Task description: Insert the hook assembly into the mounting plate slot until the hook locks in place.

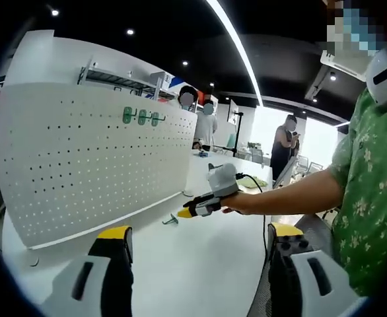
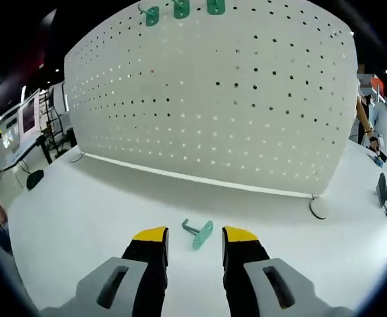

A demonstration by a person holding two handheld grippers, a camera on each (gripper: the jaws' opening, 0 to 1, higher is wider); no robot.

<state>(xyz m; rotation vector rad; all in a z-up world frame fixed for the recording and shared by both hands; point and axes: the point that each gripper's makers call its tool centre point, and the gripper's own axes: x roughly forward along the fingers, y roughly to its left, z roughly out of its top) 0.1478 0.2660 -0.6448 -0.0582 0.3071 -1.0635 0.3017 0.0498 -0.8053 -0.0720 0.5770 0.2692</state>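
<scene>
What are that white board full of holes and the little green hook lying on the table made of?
Pegboard: looks like white-painted sheet metal, smooth and matte, though it could be plastic. Green hook: probably moulded plastic, with uniform teal colour and a soft sheen.

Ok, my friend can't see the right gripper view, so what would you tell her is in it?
A small green hook lies on the white table, just ahead of the open right gripper with yellow tips. Behind it stands a white pegboard with three more green hooks hung along its top.
</scene>
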